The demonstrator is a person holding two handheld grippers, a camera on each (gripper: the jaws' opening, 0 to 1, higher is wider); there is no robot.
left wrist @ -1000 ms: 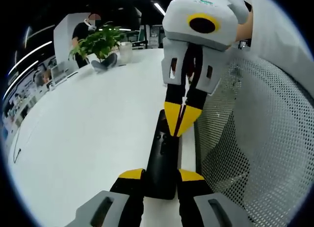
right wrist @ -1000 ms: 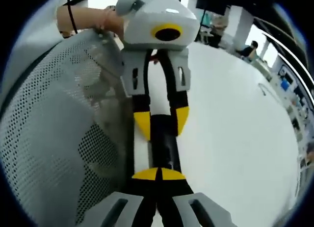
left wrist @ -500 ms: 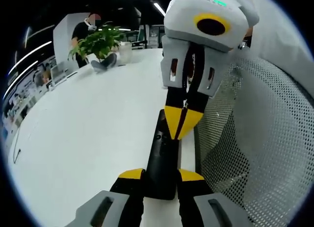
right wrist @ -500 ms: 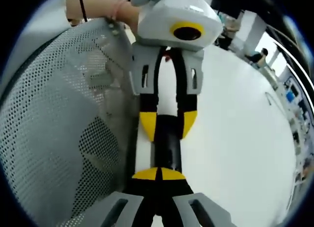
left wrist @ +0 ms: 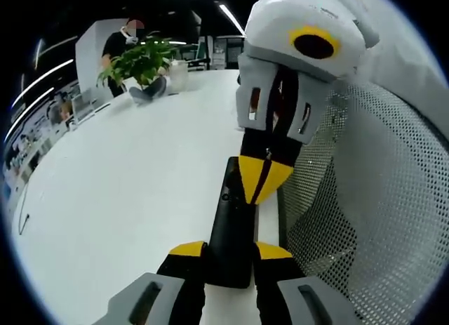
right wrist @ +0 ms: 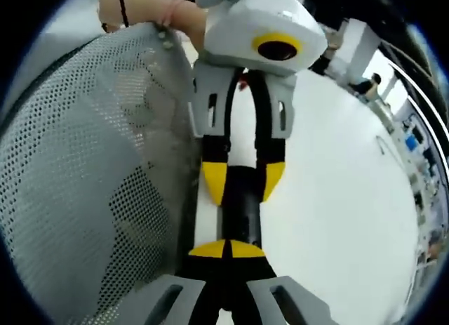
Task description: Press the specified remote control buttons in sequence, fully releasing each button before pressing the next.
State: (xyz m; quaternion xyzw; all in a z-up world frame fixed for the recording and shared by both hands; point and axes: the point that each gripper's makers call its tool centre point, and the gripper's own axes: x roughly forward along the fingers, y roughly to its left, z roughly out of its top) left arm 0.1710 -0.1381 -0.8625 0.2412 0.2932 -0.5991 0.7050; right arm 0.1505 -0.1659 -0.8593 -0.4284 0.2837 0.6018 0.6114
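We hold the slim black plastic remote control (left wrist: 232, 230) by its near end in the left gripper (left wrist: 230, 250), on the white table (left wrist: 126, 191) at its 3 o'clock edge beside a grey mesh chair back (left wrist: 365, 199). The right gripper (left wrist: 264, 179), tips together, hovers at its far end, perhaps touching. A skewed push could slide off and hit a neighbouring key. The buttons are too dark to read.

A white tabletop (left wrist: 126, 191) ran beside a grey perforated mesh chair back (left wrist: 365, 213), with a green potted plant (left wrist: 140, 62) in a white pot standing at its far end, a person (left wrist: 123, 41) behind it, and lit ceiling strips (left wrist: 228, 15) overhead.
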